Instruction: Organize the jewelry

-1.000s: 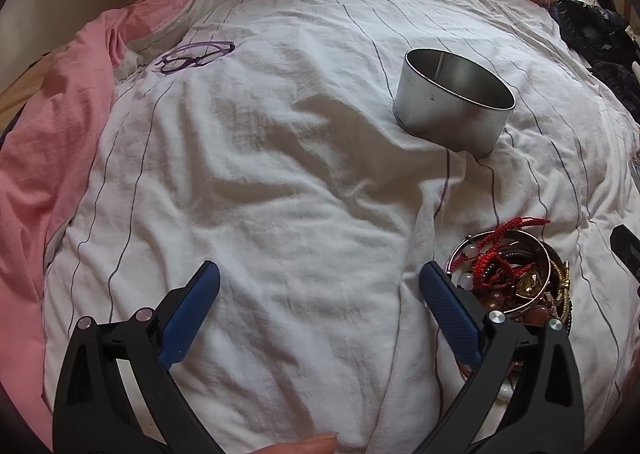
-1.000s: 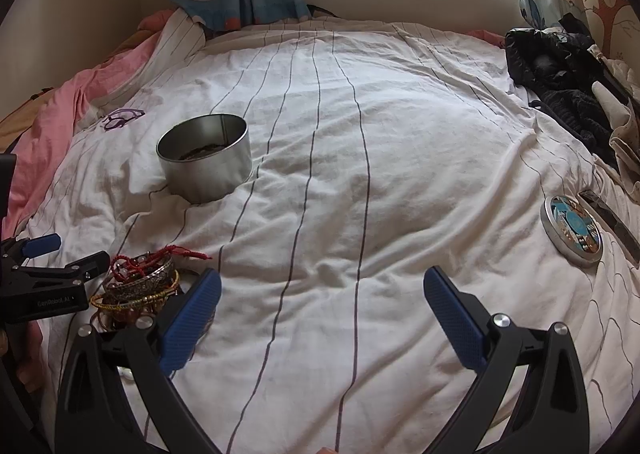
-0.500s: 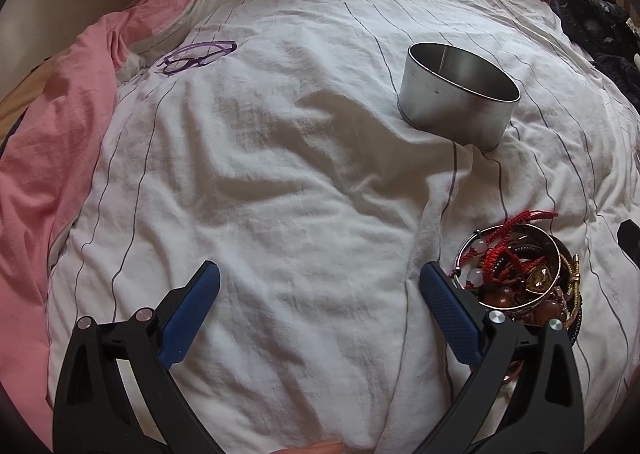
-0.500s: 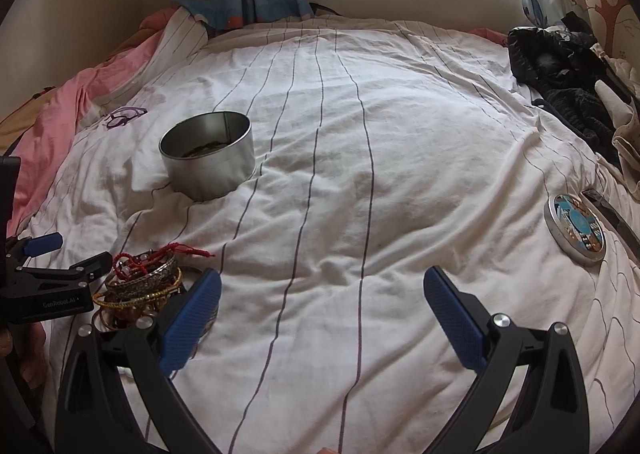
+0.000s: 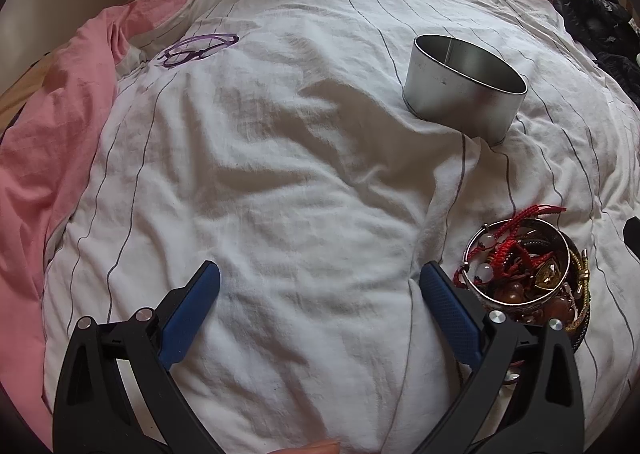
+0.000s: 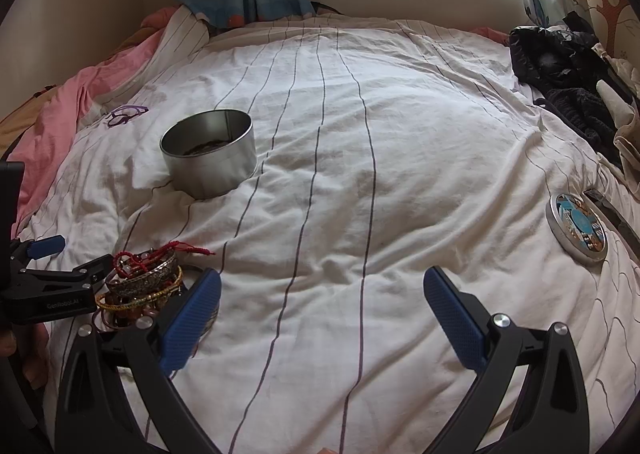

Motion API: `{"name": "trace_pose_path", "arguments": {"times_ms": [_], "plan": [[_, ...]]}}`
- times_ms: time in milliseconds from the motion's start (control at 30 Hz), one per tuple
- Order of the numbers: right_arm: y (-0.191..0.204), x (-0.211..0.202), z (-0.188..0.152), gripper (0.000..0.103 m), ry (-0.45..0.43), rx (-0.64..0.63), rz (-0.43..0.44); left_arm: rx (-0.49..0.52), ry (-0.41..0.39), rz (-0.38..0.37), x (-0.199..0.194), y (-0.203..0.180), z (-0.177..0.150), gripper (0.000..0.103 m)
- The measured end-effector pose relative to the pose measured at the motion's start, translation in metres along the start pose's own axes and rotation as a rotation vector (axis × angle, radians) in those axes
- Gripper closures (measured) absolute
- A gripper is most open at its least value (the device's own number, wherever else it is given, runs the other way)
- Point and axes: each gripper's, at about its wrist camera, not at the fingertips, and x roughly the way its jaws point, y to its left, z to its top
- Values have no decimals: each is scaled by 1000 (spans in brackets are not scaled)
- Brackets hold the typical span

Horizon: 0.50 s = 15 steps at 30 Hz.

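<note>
While both sets of jaws gape wide and hold nothing | jewelry pile lies on bed, just right of left gripper, just left of right gripper | open tin sits beyond | left gripper seems nearer.

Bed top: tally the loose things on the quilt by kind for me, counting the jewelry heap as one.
Round metal tin: 1
Decorated tin lid: 1
Jewelry pile: 1
Purple glasses: 1
Dark clothing heap: 1
Total: 5
</note>
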Motion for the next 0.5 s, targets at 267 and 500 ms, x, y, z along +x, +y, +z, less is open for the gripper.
{"name": "trace_pose_path", "arguments": {"times_ms": [267, 500], "plan": [[0, 0, 0, 5, 1, 0, 1, 3, 3, 2, 3, 0, -1, 6], [0, 0, 0, 5, 1, 0, 0, -7, 15, -12, 9, 1, -4, 6]]}}
